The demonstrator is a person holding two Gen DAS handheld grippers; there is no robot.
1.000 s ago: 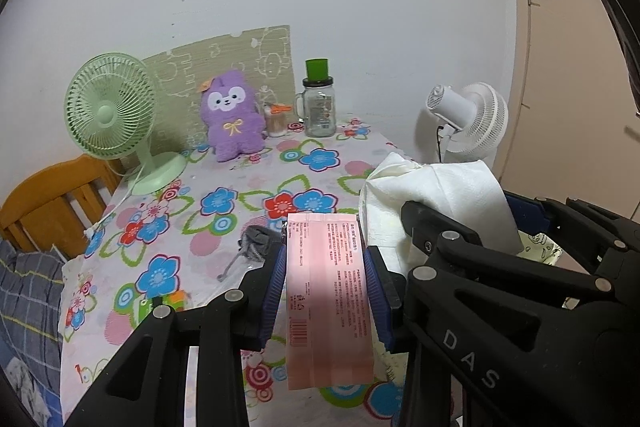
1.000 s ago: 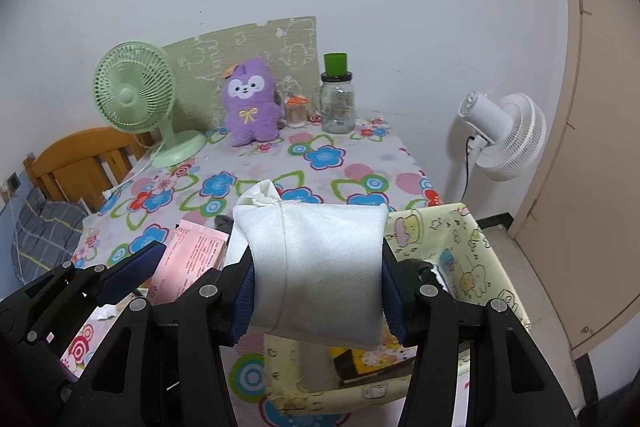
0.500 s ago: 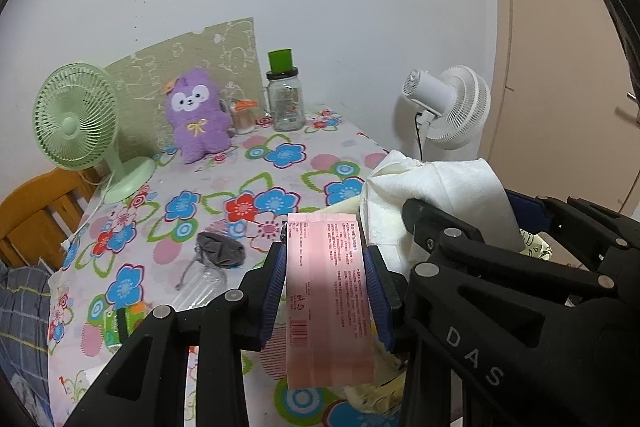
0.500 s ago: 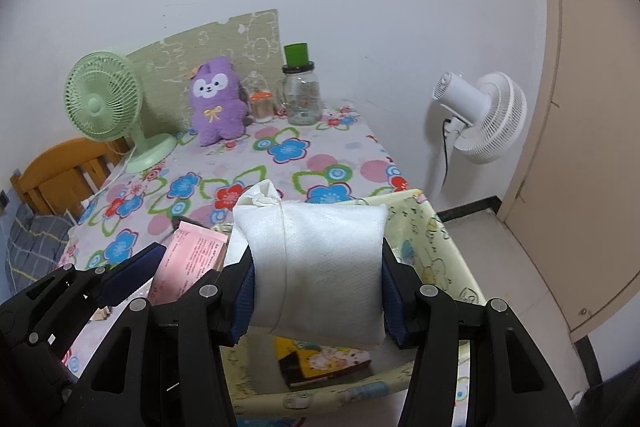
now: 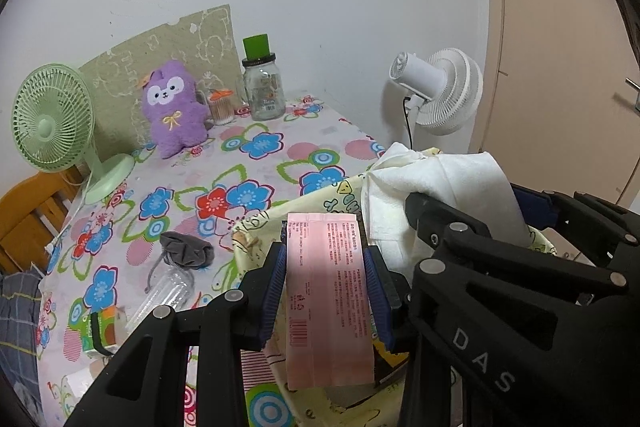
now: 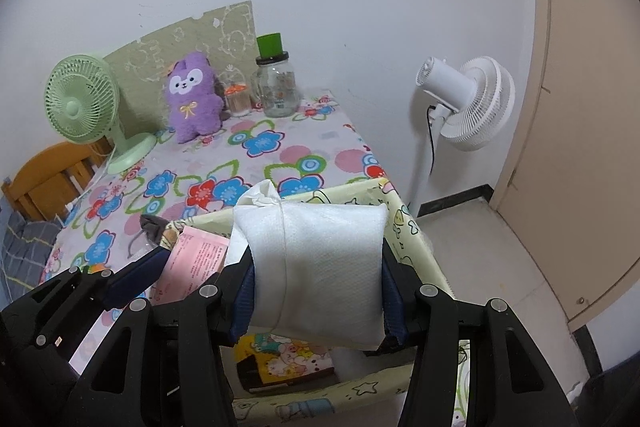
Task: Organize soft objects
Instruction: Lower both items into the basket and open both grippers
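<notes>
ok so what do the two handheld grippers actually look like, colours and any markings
Both are matte black linkage frames with round silver rivets at the joints. The left gripper has blue ribbed pads lining its fingers; the right gripper has darker navy pads. Raised letters DAS are moulded on the right gripper's black frame, seen in the left wrist view. No cables, sleeves or hands show.

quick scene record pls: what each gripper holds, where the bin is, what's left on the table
left gripper: shut on pink packet
right gripper: shut on white pack
bin: yellow fabric, at the table's near edge, below both grippers
in bin: a picture box
table: purple plush, green fan, jar, grey pouch
floor: white fan
</notes>
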